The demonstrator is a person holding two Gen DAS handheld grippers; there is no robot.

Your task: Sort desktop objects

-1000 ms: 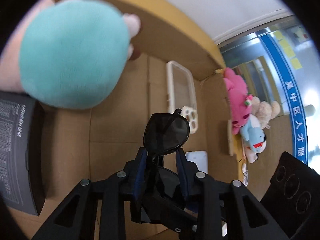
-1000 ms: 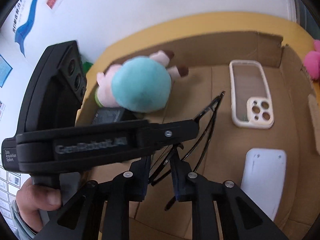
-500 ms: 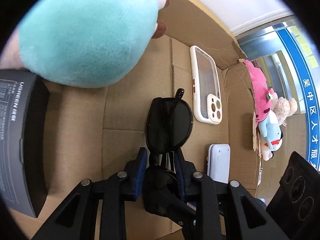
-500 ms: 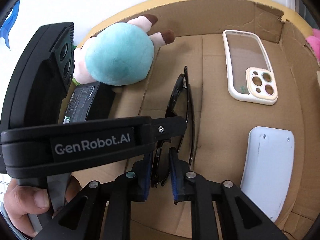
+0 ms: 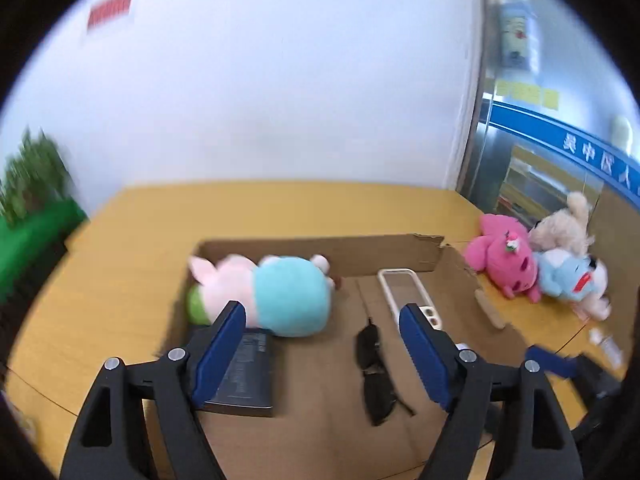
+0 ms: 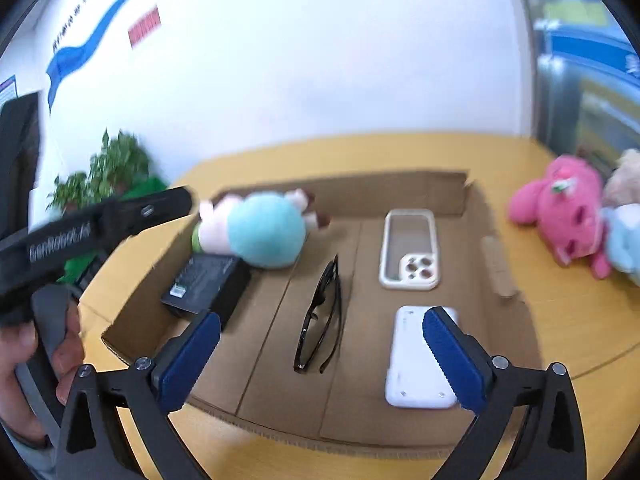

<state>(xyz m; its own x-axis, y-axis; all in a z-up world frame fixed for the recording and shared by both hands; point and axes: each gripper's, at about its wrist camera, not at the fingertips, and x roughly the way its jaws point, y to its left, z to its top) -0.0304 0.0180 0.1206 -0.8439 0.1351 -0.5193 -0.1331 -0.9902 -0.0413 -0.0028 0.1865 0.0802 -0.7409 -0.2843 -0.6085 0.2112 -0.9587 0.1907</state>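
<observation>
Change: both grippers gripped the sunglasses [image 6: 320,316] in the earlier frames; jaws had just been opening, nothing between them now, both pulled up and back from the box [image 6: 360,192].
Left gripper [image 5: 324,350]: spread wide, empty, above the box.
Right gripper [image 6: 322,360]: spread fully, empty, above the box's near edge.
Sunglasses: folded, lay flat on the box floor, mid-box, touching neither gripper.
Box contents: teal-pink plush [image 6: 260,232] at far left, partly over a black carton [image 6: 204,284]; phone case [image 6: 410,250] at far right; white pad [image 6: 418,356] near right; sunglasses between carton and case.
Outside box: pink plush [image 5: 506,262], blue plush [image 5: 568,278] and beige plush [image 5: 560,228] piled on the table [image 5: 280,208] to the right.
Right view only: white pad in full, a hand [image 6: 24,356] on the left gripper's handle, plant [image 6: 108,176].
Left view only: blue plush's face; blue tip of the right gripper at lower right, blurred.
</observation>
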